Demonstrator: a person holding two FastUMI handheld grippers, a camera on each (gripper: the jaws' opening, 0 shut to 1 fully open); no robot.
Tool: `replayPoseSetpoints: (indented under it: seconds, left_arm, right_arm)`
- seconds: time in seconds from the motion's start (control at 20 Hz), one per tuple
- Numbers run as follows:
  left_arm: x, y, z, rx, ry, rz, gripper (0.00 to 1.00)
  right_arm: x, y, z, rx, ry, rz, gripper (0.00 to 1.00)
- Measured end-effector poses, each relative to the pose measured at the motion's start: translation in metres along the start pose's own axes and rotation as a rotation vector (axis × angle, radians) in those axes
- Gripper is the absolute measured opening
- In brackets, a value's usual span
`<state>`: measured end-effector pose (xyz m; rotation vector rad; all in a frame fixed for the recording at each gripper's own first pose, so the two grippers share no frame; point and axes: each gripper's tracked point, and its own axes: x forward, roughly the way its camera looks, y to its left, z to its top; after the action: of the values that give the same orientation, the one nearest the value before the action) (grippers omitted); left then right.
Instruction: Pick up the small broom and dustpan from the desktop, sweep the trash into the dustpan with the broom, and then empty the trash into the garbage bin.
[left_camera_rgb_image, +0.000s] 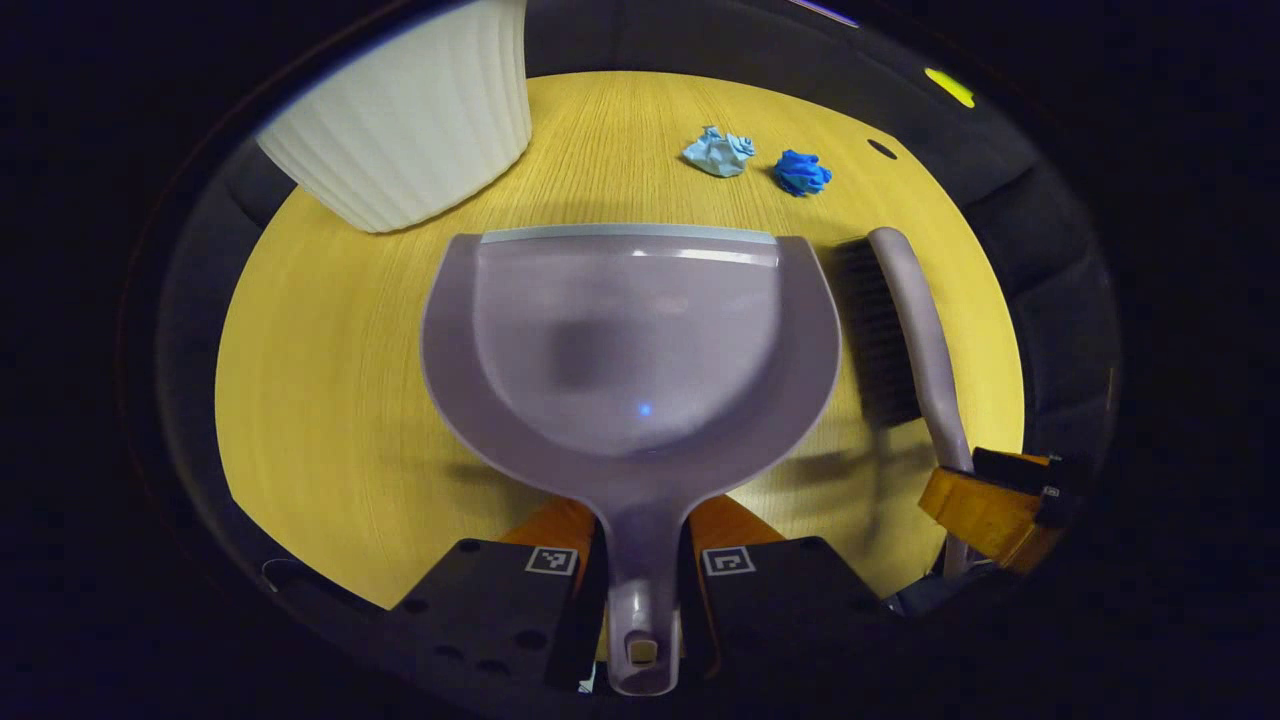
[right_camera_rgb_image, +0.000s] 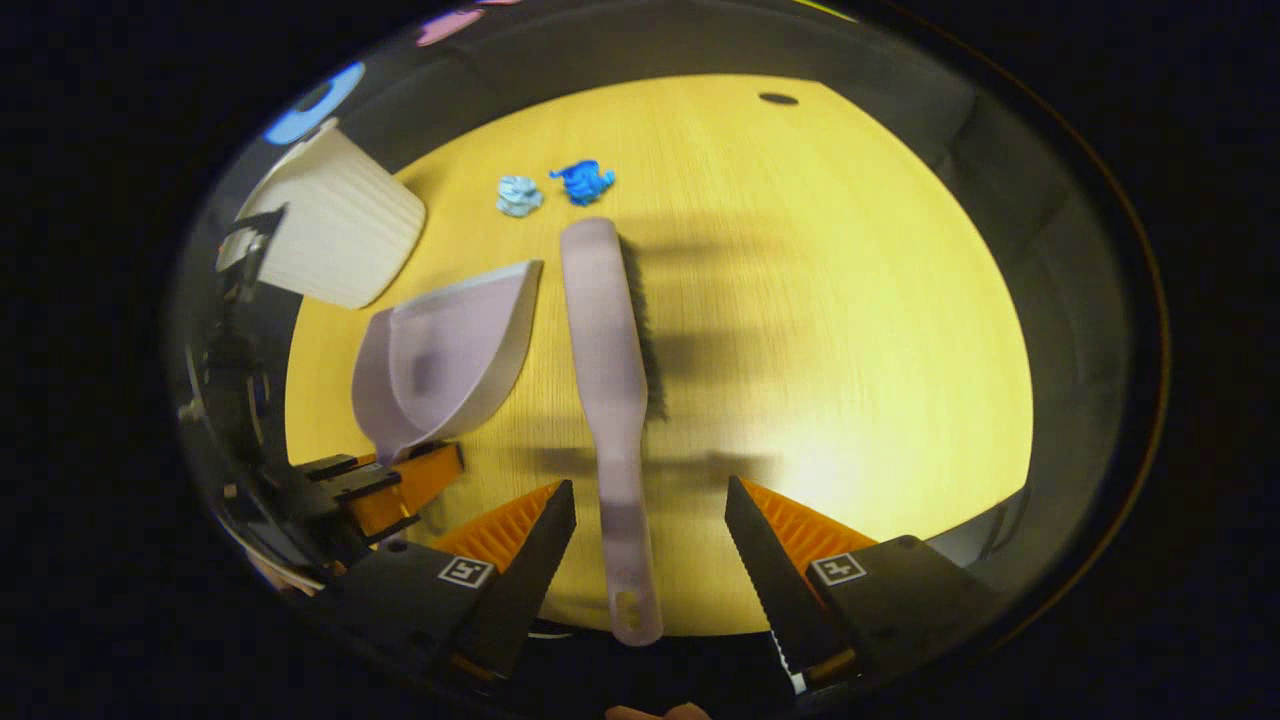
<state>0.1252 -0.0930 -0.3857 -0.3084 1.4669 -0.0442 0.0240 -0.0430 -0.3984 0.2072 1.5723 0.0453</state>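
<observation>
dustpan (left_camera_rgb_image: 640, 340): empty, on surface (left_camera_rgb_image: 330, 400), handle clamped in left claw (left_camera_rgb_image: 640, 590)
broom (right_camera_rgb_image: 605, 340): just right of dustpan, handle between spread right claw (right_camera_rgb_image: 650, 570)
bin (left_camera_rgb_image: 410, 110): far left
trash (left_camera_rgb_image: 760, 165): two paper wads, far side

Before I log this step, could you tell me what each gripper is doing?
Left gripper: shut on the dustpan handle.
Right gripper: open, fingers either side of the broom handle, not gripping.

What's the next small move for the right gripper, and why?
Probably close the right gripper on the broom handle. Its fingers stand open on either side of the handle without touching it, while the left gripper already clamps the dustpan handle. The two paper wads lie unswept on the desktop.
</observation>
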Motion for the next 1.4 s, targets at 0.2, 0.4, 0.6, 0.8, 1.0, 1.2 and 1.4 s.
replayPoseSetpoints:
  seconds: [0.2,0.4,0.6,0.8,1.0,1.2,1.4]
  left_arm:
    - [0.001,0.002,-0.001,0.042,-0.03,-0.085,0.29]
    - [0.0,0.002,0.0,0.055,-0.033,-0.126,0.29]
    - [0.0,0.003,0.001,0.083,-0.032,-0.164,0.29]
    - [0.0,0.005,0.0,0.105,-0.04,-0.172,0.29]
    - [0.0,0.006,-0.001,0.105,-0.026,-0.172,0.29]
    - [-0.002,0.011,0.0,0.136,-0.012,-0.15,0.29]
    - [-0.007,0.022,0.011,0.201,0.017,-0.135,0.29]
  right_arm:
    - [0.015,0.003,0.007,0.013,0.043,-0.08,0.99]
    - [0.031,0.008,0.018,-0.037,0.068,-0.17,0.77]
    - [0.038,0.002,0.018,-0.042,0.111,-0.24,0.58]
    - [0.041,0.001,0.021,-0.12,0.096,-0.288,0.29]
    - [0.045,-0.003,0.028,-0.173,0.113,-0.278,0.27]
    - [0.036,-0.02,0.063,-0.244,0.088,-0.276,0.27]
    - [0.027,-0.042,0.129,-0.333,0.059,-0.284,0.27]
